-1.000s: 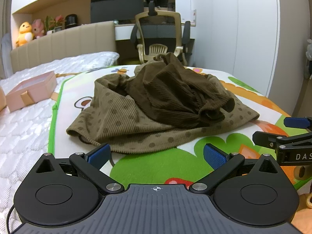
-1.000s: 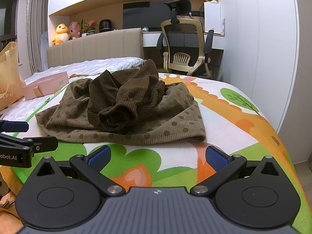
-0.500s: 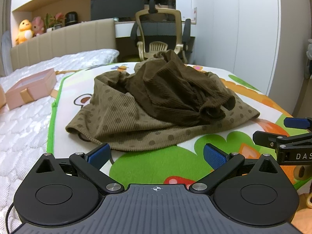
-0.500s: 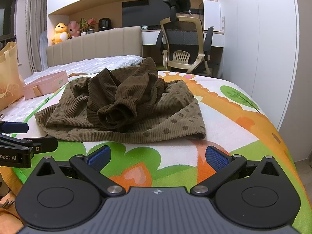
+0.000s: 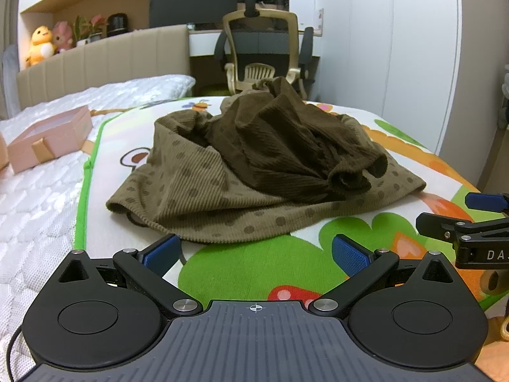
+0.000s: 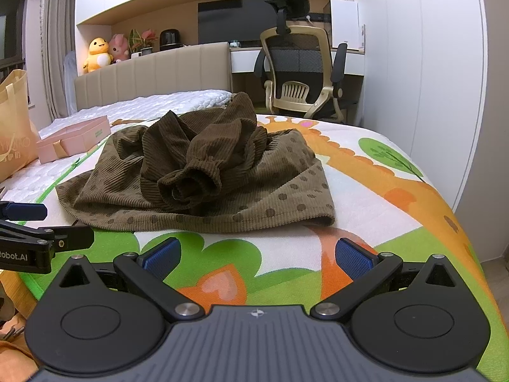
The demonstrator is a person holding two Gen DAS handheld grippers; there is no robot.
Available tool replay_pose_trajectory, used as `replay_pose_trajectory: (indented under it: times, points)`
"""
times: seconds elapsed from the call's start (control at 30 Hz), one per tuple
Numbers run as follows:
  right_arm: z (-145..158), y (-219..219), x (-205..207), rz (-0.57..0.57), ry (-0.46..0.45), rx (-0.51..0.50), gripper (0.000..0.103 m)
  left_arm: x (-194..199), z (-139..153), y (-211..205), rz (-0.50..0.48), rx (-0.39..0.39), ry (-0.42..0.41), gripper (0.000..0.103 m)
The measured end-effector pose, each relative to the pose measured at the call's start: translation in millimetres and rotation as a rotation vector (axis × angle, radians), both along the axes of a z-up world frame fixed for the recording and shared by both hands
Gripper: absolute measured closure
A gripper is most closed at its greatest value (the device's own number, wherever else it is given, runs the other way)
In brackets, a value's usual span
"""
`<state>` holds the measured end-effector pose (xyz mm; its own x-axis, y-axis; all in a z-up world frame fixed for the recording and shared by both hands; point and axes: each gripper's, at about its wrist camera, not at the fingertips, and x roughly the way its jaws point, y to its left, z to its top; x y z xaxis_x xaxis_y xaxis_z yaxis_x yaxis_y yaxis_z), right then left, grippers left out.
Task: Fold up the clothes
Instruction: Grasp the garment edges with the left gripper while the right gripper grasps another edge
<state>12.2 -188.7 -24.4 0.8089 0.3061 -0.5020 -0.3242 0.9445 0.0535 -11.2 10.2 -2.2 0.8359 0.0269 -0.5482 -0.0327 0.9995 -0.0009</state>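
Note:
A brown corduroy garment [image 5: 254, 165] lies crumpled on the colourful cartoon play mat [image 5: 270, 254] spread over the bed. Its lighter dotted body is spread flat, and darker ribbed sleeves are heaped on top, one cuff [image 6: 191, 181] rolled toward me. My left gripper [image 5: 256, 251] is open, its blue pads just short of the garment's near hem, nothing between them. My right gripper [image 6: 257, 254] is also open and empty, a little in front of the hem [image 6: 222, 222]. Each gripper shows at the edge of the other's view.
A pink gift box [image 5: 47, 140] sits on the white quilted mattress [image 5: 38, 222] to the left. A tan shopping bag [image 6: 12, 127] stands at far left. Beyond the bed are the beige headboard [image 6: 152, 76], an office chair [image 6: 302, 73] and a white wardrobe wall [image 6: 429, 79].
Both grippers have edged slightly forward and lower toward the garment's near hem. The garment has not moved, and both grippers stay open.

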Motion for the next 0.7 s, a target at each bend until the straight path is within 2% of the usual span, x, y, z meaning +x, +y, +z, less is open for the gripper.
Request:
replay_pose_trajectory:
  times: [0.1, 0.23, 0.37, 0.43, 0.5, 0.6, 0.7]
  points:
    - [1.7, -1.7, 6.0, 0.01, 0.02, 0.011, 0.0, 3.5, 1.3, 2.8, -0.008, -0.004, 0.01, 0.0]
    - [9.7, -9.6, 41.1, 0.044, 0.097, 0.062, 0.0, 24.7, 13.9, 17.0, -0.064, -0.034, 0.034, 0.0]
    - [9.0, -23.9, 102.6, 0.019, 0.254, 0.162, 0.0, 61.1, 34.4, 39.7, -0.068, -0.03, 0.003, 0.0]
    - [0.7, -35.3, 129.4, -0.007, 0.357, 0.244, 0.0, 83.7, 41.0, 54.3, -0.081, -0.051, 0.005, 0.0]
    - [-9.1, -46.1, 144.6, -0.023, 0.408, 0.319, 0.0, 109.1, 45.6, 71.7, -0.099, -0.091, 0.018, 0.0]
    - [-14.6, -54.2, 148.0, -0.011, 0.386, 0.381, 0.0, 144.1, 49.2, 94.9, -0.125, -0.125, 0.024, 0.0]
    - [-18.1, -57.3, 150.1, -0.044, 0.39, 0.432, 0.0, 176.9, 45.5, 110.4, -0.127, -0.096, 0.021, 0.0]
